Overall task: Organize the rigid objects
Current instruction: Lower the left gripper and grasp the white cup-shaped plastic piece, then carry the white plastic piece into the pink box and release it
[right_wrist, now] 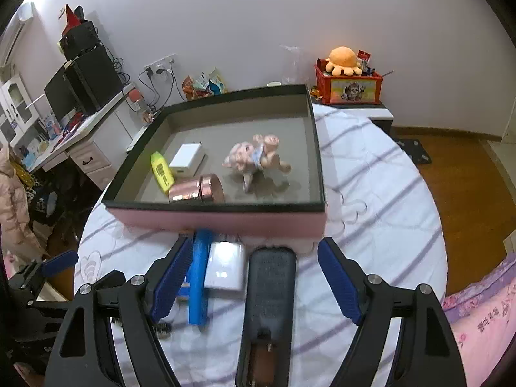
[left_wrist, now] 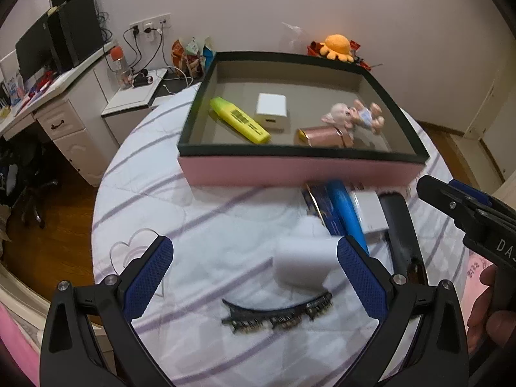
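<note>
A pink box (left_wrist: pixel 290 171) (right_wrist: pixel 225 222) with a black rim holds a yellow highlighter (left_wrist: pixel 240 120) (right_wrist: pixel 162 171), a white charger (left_wrist: pixel 271 113) (right_wrist: pixel 187 159), a rose-gold cylinder (left_wrist: pixel 324 137) (right_wrist: pixel 196 191) and a pig figurine (left_wrist: pixel 353 116) (right_wrist: pixel 254 158). My left gripper (left_wrist: pixel 254 274) hangs open over a white block (left_wrist: pixel 303 266) and a black hair clip (left_wrist: pixel 277 316). In front of the box lie a blue tube (left_wrist: pixel 346 214) (right_wrist: pixel 198 274), a white flat pack (left_wrist: pixel 371 214) (right_wrist: pixel 225 269) and a long black brush-like object (left_wrist: pixel 400 225) (right_wrist: pixel 271 290). My right gripper (right_wrist: pixel 254 277) stands open above them, holding nothing.
The round table wears a white cloth with purple stripes (left_wrist: pixel 200 219) (right_wrist: pixel 380 200). To the left, a white desk (left_wrist: pixel 64 96) carries black monitors. A red toy box with an orange plush (right_wrist: pixel 346 85) stands behind. A person's hand (left_wrist: pixel 490 316) holds the right gripper (left_wrist: pixel 451 203).
</note>
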Demonstrator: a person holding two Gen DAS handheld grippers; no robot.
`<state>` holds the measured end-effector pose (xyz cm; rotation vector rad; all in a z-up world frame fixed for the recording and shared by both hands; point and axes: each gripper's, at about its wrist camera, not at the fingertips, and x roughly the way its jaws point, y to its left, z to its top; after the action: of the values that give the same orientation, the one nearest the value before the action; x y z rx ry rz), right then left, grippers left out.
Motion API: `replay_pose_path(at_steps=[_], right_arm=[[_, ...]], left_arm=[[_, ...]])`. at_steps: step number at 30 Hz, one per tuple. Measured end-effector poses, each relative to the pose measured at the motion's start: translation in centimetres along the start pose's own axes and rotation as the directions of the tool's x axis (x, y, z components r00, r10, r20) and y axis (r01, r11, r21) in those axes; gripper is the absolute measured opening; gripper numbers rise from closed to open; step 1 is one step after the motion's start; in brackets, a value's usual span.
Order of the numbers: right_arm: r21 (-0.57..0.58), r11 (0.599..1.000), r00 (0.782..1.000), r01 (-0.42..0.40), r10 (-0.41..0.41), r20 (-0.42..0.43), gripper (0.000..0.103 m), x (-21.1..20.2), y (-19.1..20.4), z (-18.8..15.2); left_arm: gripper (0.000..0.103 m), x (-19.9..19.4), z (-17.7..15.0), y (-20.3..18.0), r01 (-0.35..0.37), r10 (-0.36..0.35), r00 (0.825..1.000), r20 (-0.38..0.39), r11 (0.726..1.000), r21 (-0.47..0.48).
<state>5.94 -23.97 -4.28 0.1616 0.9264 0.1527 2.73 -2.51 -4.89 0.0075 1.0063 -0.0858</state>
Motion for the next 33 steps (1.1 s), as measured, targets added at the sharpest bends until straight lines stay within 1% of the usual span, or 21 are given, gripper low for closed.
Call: replay_pose_path(at_steps=[7, 13, 15, 17, 19, 20, 22, 23, 24, 25, 28, 30, 33], right_arm=[[0.020, 1.000, 1.000, -0.012, 0.013, -0.007, 0.081, -0.3, -1.0, -1.3], [0.025, 1.000, 1.000, -0.015, 0.015, -0.018, 0.081, 0.4, -1.3, -1.3], [0.023, 1.000, 1.000, -0.013, 0.013, -0.024, 0.081, 0.7, -1.4, -1.3], [0.024, 1.000, 0.999, -0.013, 0.013, -0.031, 0.081, 1.1, -1.4, -1.2], [0.024, 1.000, 0.999, -0.011, 0.012, -0.038, 0.081, 1.4, -1.5, -1.1], [0.025, 1.000, 0.999, -0.009, 0.010, -0.042, 0.081, 1.6, -1.6, -1.1], [0.028, 1.000, 0.999, -0.007, 0.008, -0.049, 0.081, 2.0, -1.7, -1.0], [0.030, 1.000, 0.999, -0.006, 0.007, -0.051, 0.081, 2.1, -1.8, -1.0], [0.031, 1.000, 0.999, -0.004, 0.006, -0.052, 0.081, 2.2, -1.8, -1.0], [0.031, 1.000, 0.999, -0.004, 0.005, -0.054, 0.081, 2.3, -1.8, -0.9], [0.028, 1.000, 0.998, -0.002, 0.003, -0.057, 0.081, 2.4, -1.7, -0.8], [0.028, 1.000, 0.998, 0.001, 0.001, -0.057, 0.081, 2.4, -1.7, -0.7], [0.031, 1.000, 0.998, 0.002, -0.001, -0.057, 0.081, 2.5, -1.8, -0.6]], left_arm=[[0.103, 0.1, -0.9, -1.6, 0.041, -0.041, 0.999, -0.014, 0.999, 0.025], [0.103, 3.3, -0.9, -1.9, 0.052, -0.051, 0.995, -0.083, 0.998, 0.017], [0.103, 4.3, -1.0, -1.9, 0.042, -0.039, 0.994, -0.101, 0.999, 0.020], [0.100, 4.8, -1.0, -1.7, 0.038, -0.036, 0.993, -0.111, 0.999, 0.018], [0.088, 5.0, -0.9, -1.6, 0.049, -0.047, 0.993, -0.113, 0.999, 0.017], [0.085, 5.1, -0.8, -1.5, 0.056, -0.054, 0.992, -0.110, 0.998, 0.018], [0.069, 5.0, -0.7, -1.4, 0.090, -0.088, 0.991, -0.106, 0.996, 0.015], [0.063, 5.0, -0.7, -1.5, 0.103, -0.101, 0.989, -0.105, 0.995, 0.015], [0.050, 5.1, -0.7, -1.6, 0.113, -0.110, 0.988, -0.111, 0.993, 0.022], [0.046, 5.1, -0.7, -1.8, 0.130, -0.125, 0.985, -0.119, 0.991, 0.031], [0.046, 4.9, -0.4, -2.0, 0.127, -0.120, 0.986, -0.115, 0.990, 0.055], [0.046, 4.7, -0.2, -1.8, 0.138, -0.132, 0.985, -0.115, 0.989, 0.053], [0.046, 3.8, 0.1, -1.2, 0.137, -0.132, 0.986, -0.100, 0.989, 0.047]])
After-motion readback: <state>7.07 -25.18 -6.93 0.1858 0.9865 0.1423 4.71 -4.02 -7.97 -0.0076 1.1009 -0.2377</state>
